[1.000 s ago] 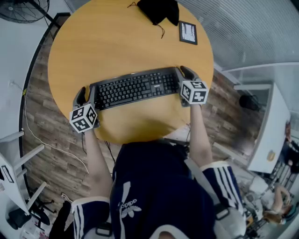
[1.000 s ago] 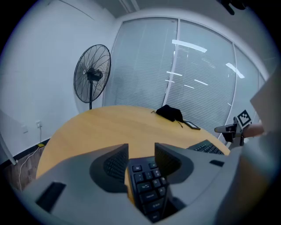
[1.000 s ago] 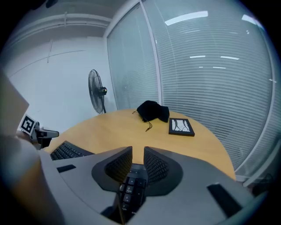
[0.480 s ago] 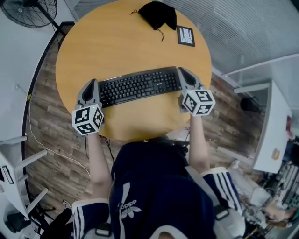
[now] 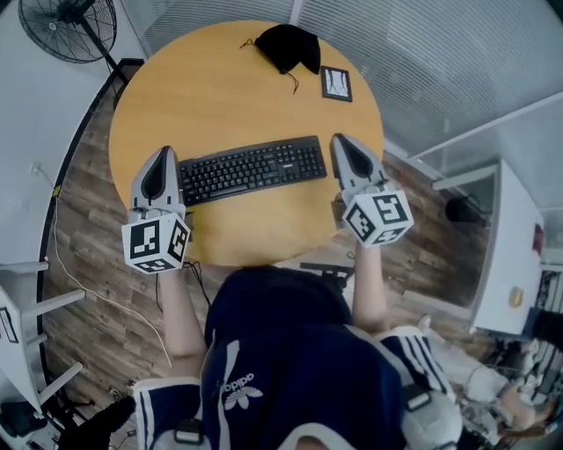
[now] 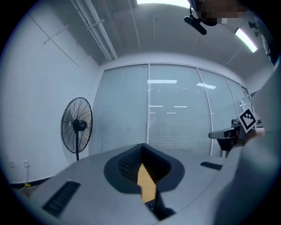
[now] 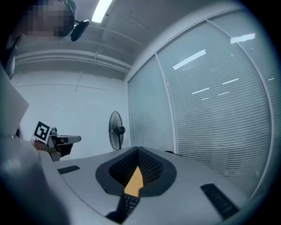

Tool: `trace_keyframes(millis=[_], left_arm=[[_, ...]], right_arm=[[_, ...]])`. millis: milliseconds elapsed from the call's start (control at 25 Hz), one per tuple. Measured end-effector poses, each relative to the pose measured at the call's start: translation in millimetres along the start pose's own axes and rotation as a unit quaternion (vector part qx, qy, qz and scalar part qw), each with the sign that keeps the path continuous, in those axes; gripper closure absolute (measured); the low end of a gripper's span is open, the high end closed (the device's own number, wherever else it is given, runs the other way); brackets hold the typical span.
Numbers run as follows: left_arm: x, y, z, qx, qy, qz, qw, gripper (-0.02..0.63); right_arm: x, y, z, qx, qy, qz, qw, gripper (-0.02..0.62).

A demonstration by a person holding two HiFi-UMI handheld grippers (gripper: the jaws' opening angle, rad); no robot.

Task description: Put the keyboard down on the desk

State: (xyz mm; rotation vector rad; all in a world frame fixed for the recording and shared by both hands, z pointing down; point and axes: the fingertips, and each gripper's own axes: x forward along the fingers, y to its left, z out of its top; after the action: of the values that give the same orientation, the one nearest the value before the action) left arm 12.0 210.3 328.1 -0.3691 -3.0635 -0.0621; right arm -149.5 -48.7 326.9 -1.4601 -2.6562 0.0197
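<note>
The keyboard (image 5: 251, 170) lies on the round counter (image 5: 220, 97) between the left gripper (image 5: 162, 155) and right gripper (image 5: 339, 142), both jaws pressed together empty, a black cloth (image 5: 288, 46) and framed card (image 5: 335, 83) beyond.

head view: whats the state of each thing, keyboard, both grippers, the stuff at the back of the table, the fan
keyboard: lying flat on the round table, keys up, gripped by neither gripper
left gripper: shut, empty
right gripper: shut, empty
black cloth: crumpled at the table's far edge
small frame: lying flat beside the cloth
fan: upright on the floor; running or not, cannot tell
</note>
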Motion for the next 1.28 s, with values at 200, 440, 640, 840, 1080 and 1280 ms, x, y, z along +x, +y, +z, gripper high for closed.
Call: trace_keyframes(millis=[200,440,640,840,1080,1280], left_arm=[[-39,-30,46,0.02,-0.037,0.001,0.9991,0.603],[-83,-63,61,0.031,-0.063,0.028,0.9972,0.603],[-116,-94,59,0.026,-0.068,0.031,0.9969,0.603],[-136,-131,54,0.017,-0.072,0.01,0.9972,0.603],[-135,-157,46,0.0,-0.072,-0.01,0.9973,0.603],[-137,-160,46,0.002,-0.068,-0.013,0.9976,0.603]], right_arm=[[-43,14,28,-0.027,-0.011,0.011,1.0,0.591],[-95,22,32,-0.02,-0.013,0.014,1.0,0.591],[-134,35,30,-0.018,-0.013,0.029,0.999,0.591],[-162,44,18,-0.019,-0.008,0.039,0.999,0.591],[-162,60,7,-0.013,-0.004,0.061,0.998,0.591],[-162,70,9,-0.014,-0.007,0.073,0.997,0.591]])
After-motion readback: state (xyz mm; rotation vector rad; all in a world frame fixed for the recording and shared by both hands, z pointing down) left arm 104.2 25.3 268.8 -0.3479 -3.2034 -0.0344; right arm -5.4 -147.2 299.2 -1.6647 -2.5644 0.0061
